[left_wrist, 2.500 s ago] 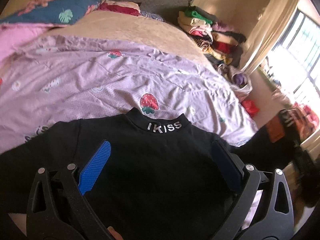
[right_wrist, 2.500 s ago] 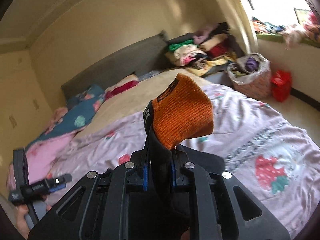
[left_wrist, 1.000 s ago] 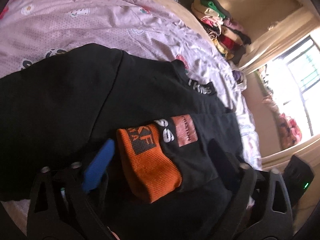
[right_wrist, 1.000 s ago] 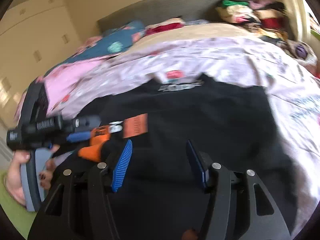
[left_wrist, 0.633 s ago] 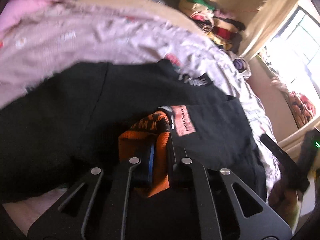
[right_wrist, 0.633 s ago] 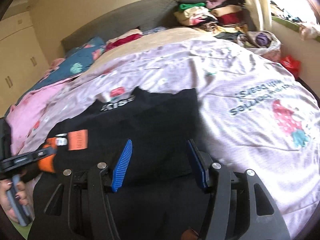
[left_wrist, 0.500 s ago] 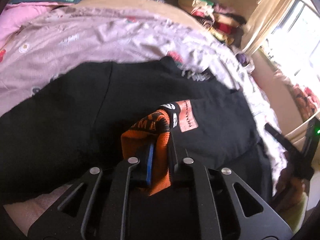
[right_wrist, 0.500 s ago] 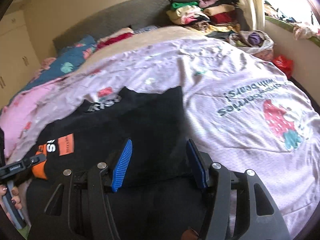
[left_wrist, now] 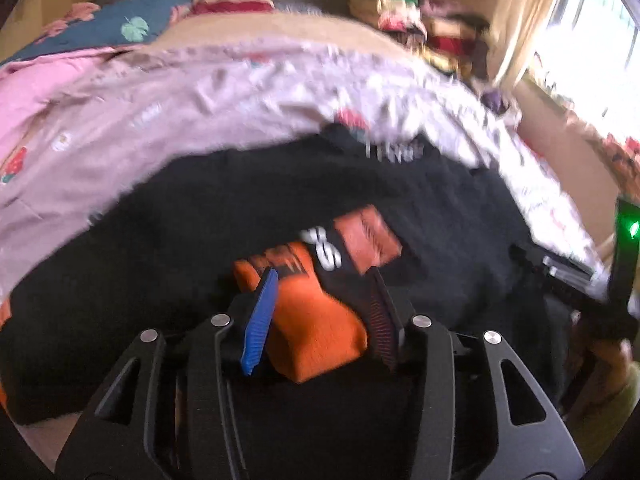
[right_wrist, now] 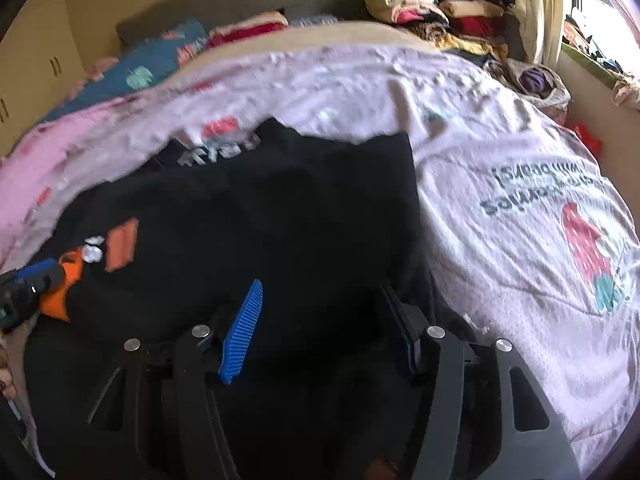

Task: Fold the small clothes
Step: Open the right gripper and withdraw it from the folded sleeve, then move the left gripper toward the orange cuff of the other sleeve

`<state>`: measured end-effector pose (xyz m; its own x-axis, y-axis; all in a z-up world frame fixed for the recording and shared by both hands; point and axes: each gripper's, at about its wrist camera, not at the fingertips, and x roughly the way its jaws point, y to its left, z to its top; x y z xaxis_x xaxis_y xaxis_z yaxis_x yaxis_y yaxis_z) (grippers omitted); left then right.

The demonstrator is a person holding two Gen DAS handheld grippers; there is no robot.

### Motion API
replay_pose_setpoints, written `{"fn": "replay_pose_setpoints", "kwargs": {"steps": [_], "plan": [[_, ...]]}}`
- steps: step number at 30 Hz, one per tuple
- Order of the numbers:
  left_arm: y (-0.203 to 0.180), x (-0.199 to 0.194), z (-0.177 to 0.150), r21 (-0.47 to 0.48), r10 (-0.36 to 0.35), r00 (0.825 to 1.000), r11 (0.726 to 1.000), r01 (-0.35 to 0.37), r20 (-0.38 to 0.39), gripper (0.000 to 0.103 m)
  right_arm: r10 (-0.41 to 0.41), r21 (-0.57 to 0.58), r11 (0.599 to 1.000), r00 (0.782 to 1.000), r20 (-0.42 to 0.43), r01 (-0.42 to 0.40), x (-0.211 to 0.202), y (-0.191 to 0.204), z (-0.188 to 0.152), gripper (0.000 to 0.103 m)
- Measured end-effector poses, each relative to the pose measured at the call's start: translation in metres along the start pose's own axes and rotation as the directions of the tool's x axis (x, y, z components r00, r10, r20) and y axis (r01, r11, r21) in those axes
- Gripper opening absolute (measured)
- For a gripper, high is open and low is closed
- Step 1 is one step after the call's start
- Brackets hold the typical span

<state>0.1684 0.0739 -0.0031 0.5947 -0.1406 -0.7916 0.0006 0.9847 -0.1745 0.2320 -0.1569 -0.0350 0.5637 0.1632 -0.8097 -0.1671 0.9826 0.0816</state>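
A black top (left_wrist: pixel 168 232) with a lettered collar (left_wrist: pixel 394 152) lies spread on the lilac bedspread (left_wrist: pixel 168 120). Its sleeve with an orange cuff (left_wrist: pixel 316 324) and an orange patch (left_wrist: pixel 370 236) is folded across the body. My left gripper (left_wrist: pixel 320 300) is open, and the orange cuff lies loose between its fingers. In the right wrist view the black top (right_wrist: pixel 280 208) fills the middle, with the cuff (right_wrist: pixel 60 292) at the far left by the left gripper (right_wrist: pixel 28 284). My right gripper (right_wrist: pixel 320 312) is open and empty over the top's lower part.
A pile of folded clothes (right_wrist: pixel 440 4) sits at the bed's far right corner. A basket of clothes (right_wrist: pixel 532 80) stands on the floor by the window. Pillows and a blue leaf-print cover (right_wrist: pixel 152 64) lie at the head. The right gripper (left_wrist: pixel 580 276) shows at the left view's right edge.
My left gripper has opened and let go of the orange cuff, which now rests on the top. My right gripper stays open and has shifted a little over the top.
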Motion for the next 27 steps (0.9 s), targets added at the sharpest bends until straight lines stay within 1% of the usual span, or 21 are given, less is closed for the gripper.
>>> {"fn": "replay_pose_setpoints", "kwargs": {"steps": [1,2,4,7,8,10,14,16,18,19,20,21,22,23,24,27], "plan": [[-0.001,0.01,-0.004,0.011,0.02,0.999,1.0,-0.02,-0.03,0.037,-0.015,0.0,1.0,1.0,-0.017,0.015,0.003,-0.002,-0.001,0.057],[0.0,0.019,-0.007,0.013,0.033,0.998,0.999,-0.032,-0.058,0.039,-0.013,0.004,1.0,0.999,-0.034,0.013,0.008,-0.006,-0.003,0.057],[0.002,0.029,-0.011,0.005,0.035,0.996,0.999,-0.035,-0.081,0.042,-0.004,0.012,1.0,0.999,-0.038,0.004,0.011,-0.008,-0.004,0.057],[0.005,0.031,-0.013,0.005,0.036,0.996,0.999,-0.036,-0.076,0.044,-0.001,0.011,1.0,1.0,-0.026,0.001,0.011,-0.008,-0.004,0.058],[0.006,0.03,-0.013,0.001,0.029,0.997,1.0,-0.029,-0.077,0.046,0.009,0.012,1.0,1.0,-0.014,-0.008,0.008,-0.008,-0.005,0.06],[0.004,0.026,-0.014,-0.009,0.015,0.997,1.0,-0.016,-0.076,0.05,0.039,0.021,0.999,0.999,0.009,-0.039,-0.001,-0.008,-0.006,0.069],[-0.003,0.014,-0.014,-0.005,0.024,0.998,1.0,-0.024,-0.065,0.058,0.059,0.025,0.998,0.996,0.062,-0.061,-0.019,-0.007,-0.006,0.08],[-0.003,0.008,-0.013,-0.012,0.025,0.998,1.0,-0.025,-0.049,0.063,0.062,0.029,0.997,0.995,0.082,-0.065,-0.025,-0.006,-0.005,0.091],[-0.004,0.001,-0.012,-0.013,0.035,0.999,0.999,-0.035,-0.028,0.075,0.063,0.027,0.997,0.993,0.097,-0.066,-0.031,-0.003,-0.007,0.093],[-0.004,-0.003,-0.013,-0.015,0.041,0.999,0.999,-0.041,-0.018,0.078,0.064,0.023,0.998,0.993,0.102,-0.067,-0.033,-0.002,-0.007,0.093],[-0.002,-0.006,-0.014,-0.02,0.047,0.999,0.999,-0.048,-0.012,0.084,0.062,0.016,0.998,0.992,0.111,-0.064,-0.036,0.001,-0.007,0.093],[-0.001,-0.008,-0.015,-0.026,0.054,0.998,0.998,-0.054,-0.011,0.086,0.06,0.008,0.998,0.991,0.12,-0.061,-0.039,0.004,-0.007,0.094],[0.002,-0.011,-0.018,-0.038,0.058,0.998,0.998,-0.058,-0.01,0.087,0.062,0.0,0.998,0.99,0.127,-0.062,-0.042,0.006,-0.007,0.098],[0.003,-0.013,-0.019,-0.046,0.061,0.998,0.997,-0.061,-0.008,0.089,0.065,-0.017,0.998,0.988,0.137,-0.063,-0.045,0.012,-0.007,0.098],[0.005,-0.015,-0.021,-0.054,0.068,0.998,0.996,-0.068,-0.008,0.094,0.067,-0.026,0.998,0.988,0.143,-0.064,-0.047,0.016,-0.006,0.098],[0.011,-0.023,-0.025,-0.077,0.088,0.996,0.993,-0.088,-0.002,0.094,0.079,-0.069,0.995,0.984,0.162,-0.068,-0.057,0.033,-0.006,0.098]]}}
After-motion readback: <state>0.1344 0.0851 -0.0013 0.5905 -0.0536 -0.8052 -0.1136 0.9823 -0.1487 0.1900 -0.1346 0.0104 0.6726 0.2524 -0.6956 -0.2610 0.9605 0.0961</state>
